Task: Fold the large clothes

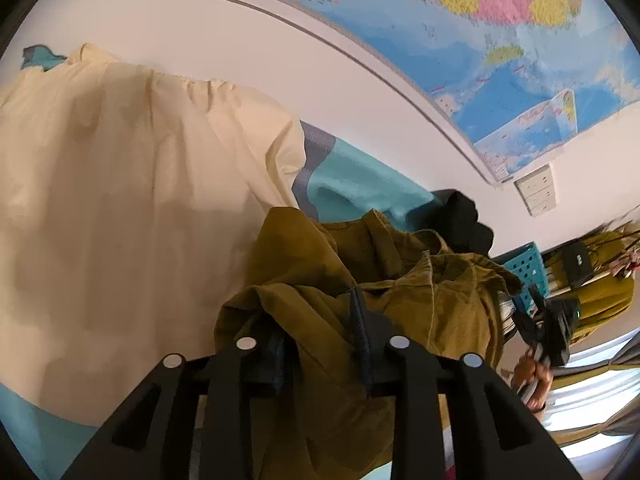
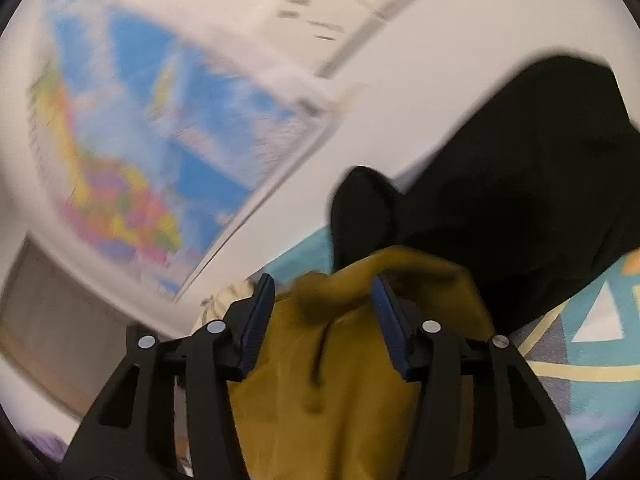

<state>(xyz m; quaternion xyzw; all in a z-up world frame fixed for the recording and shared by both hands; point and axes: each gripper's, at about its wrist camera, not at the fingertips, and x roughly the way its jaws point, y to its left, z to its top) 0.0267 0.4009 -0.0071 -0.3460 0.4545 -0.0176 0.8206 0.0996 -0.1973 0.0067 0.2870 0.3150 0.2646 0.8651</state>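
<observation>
An olive-mustard garment hangs bunched between both grippers. My left gripper has olive cloth bunched between and over its fingers and holds it raised. In the right wrist view the same garment fills the gap between the blue-padded fingers of my right gripper, which holds a fold of it with the jaws partly apart. The right gripper also shows at the right of the left wrist view, held in a hand.
A cream garment and a black garment lie on a teal patterned bedspread. A world map hangs on the white wall. A teal crate stands on shelves at the right.
</observation>
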